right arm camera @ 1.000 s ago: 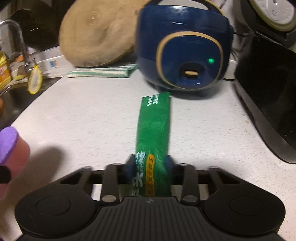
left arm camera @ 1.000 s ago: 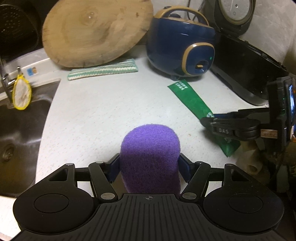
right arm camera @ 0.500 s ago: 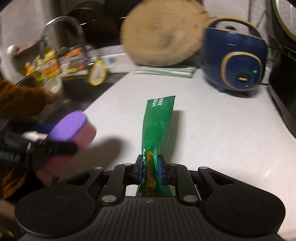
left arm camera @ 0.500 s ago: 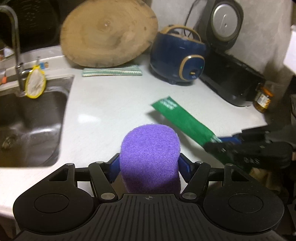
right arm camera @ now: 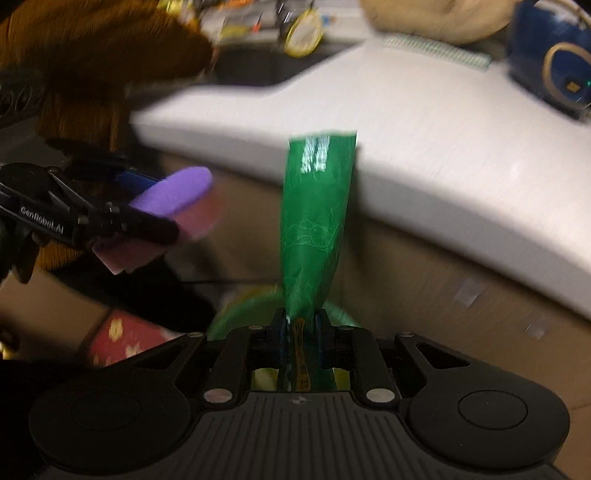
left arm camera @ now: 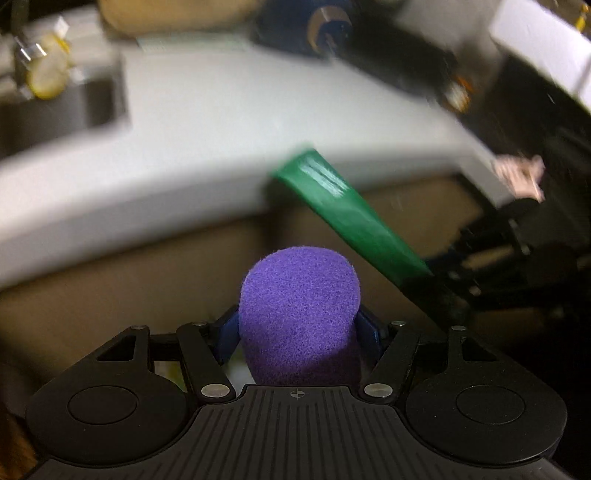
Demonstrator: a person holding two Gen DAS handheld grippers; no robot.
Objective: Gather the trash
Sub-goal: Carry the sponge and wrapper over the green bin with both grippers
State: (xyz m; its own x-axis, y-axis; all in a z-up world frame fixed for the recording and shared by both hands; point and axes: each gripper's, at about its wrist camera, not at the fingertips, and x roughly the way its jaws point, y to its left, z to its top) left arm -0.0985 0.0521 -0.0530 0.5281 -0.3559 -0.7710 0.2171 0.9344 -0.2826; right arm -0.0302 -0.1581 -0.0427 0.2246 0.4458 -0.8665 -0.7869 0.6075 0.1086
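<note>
My left gripper [left arm camera: 299, 332] is shut on a purple sponge [left arm camera: 300, 310] with a pink underside [right arm camera: 166, 218]; its blue pads press both sides. My right gripper [right arm camera: 301, 338] is shut on the lower end of a long green wrapper [right arm camera: 316, 218], which sticks up between the pads. In the left wrist view the green wrapper [left arm camera: 347, 218] slants up to the left from the right gripper [left arm camera: 439, 291]. Both grippers hang in front of the white counter's edge [left arm camera: 129, 192], off the worktop. Below the right gripper a green bin rim [right arm camera: 240, 306] shows, partly hidden.
The blue rice cooker [right arm camera: 554, 66], a wooden board [right arm camera: 436, 14] and a striped cloth [right arm camera: 436, 50] stand at the back of the counter. The sink [left arm camera: 55, 110] lies at the left. Brown cabinet fronts [right arm camera: 461, 280] run under the counter. A brown sleeve [right arm camera: 103, 51] is at upper left.
Both grippers have drawn back off the worktop and lowered in front of the counter edge, still holding the sponge and the wrapper. The wrapper has left the counter surface.
</note>
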